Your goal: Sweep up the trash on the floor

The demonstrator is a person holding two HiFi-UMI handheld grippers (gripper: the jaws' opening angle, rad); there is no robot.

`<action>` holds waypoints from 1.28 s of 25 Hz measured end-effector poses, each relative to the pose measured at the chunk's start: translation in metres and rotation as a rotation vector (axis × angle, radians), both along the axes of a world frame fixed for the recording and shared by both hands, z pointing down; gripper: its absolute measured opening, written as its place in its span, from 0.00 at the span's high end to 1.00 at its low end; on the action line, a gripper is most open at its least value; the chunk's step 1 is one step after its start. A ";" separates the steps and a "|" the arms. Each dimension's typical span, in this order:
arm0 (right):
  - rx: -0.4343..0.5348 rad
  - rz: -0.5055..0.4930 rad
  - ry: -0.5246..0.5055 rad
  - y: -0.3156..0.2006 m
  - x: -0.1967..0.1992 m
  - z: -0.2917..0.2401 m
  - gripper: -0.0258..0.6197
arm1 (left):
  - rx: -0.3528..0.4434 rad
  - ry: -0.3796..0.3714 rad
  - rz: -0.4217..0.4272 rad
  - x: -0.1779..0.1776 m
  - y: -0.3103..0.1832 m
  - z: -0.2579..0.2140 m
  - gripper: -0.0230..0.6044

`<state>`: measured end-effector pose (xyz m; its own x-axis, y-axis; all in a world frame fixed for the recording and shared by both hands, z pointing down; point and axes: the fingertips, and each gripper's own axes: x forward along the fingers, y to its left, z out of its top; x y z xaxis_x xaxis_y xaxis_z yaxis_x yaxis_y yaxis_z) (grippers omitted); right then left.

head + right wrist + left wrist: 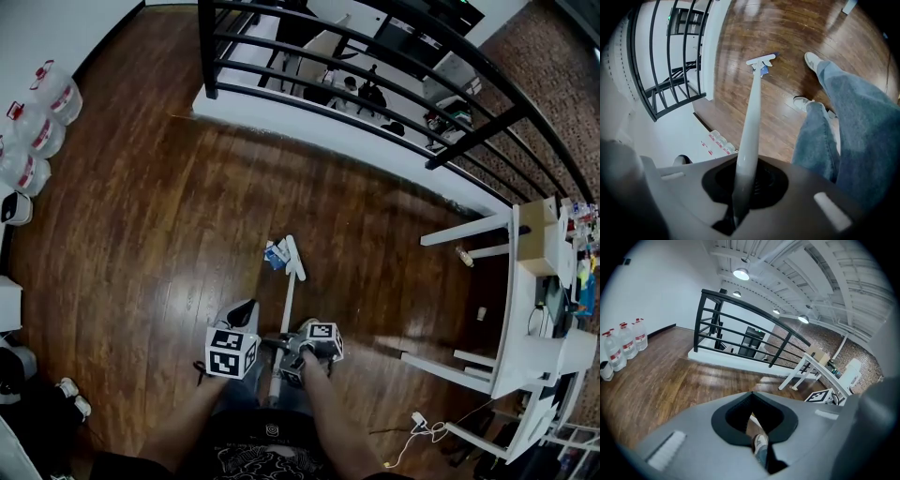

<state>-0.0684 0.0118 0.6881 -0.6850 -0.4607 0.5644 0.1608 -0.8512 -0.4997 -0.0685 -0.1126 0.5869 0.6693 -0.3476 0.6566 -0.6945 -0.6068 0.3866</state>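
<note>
You are holding a long white broom (288, 314) in your right gripper (286, 356). Its thin handle is slanting down and forward to the wooden floor (141, 234), where the flat white head (296, 258) is resting. A small blue-and-white scrap of trash (275, 254) is lying right against the head's left side.

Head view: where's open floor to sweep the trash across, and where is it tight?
Widest bare floor: between the water bottles and the broom head, up to the railing ledge. Crowded on the right: white table legs and a cable.
</note>
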 end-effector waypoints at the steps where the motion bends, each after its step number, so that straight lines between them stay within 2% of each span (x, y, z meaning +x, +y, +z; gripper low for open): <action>1: 0.004 -0.007 0.006 0.002 0.001 -0.002 0.96 | -0.001 0.002 0.000 0.000 0.001 -0.001 0.96; 8: 0.032 -0.121 0.062 0.037 0.024 -0.016 0.96 | 0.008 0.034 -0.005 0.013 0.016 -0.015 0.96; 12: 0.050 -0.285 0.140 0.079 0.039 -0.028 0.96 | 0.043 0.056 0.005 0.020 0.041 -0.031 0.96; 16: 0.124 -0.425 0.239 0.110 0.069 -0.039 0.96 | 0.073 0.080 -0.020 0.032 0.072 -0.046 0.96; 21: 0.247 -0.577 0.393 0.157 0.106 -0.060 0.96 | 0.095 0.072 -0.047 0.053 0.138 -0.054 0.96; 28: 0.425 -0.694 0.552 0.246 0.152 -0.095 0.96 | 0.168 0.057 -0.056 0.092 0.253 -0.075 0.96; 32: 0.501 -0.749 0.653 0.296 0.176 -0.120 0.96 | 0.190 0.057 -0.092 0.106 0.316 -0.097 0.96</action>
<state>0.1075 0.3083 0.5677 -0.5244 -0.3320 0.7841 -0.7285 -0.3018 -0.6150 0.0374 0.2038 0.4896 0.6632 -0.5232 0.5352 -0.7307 -0.6073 0.3118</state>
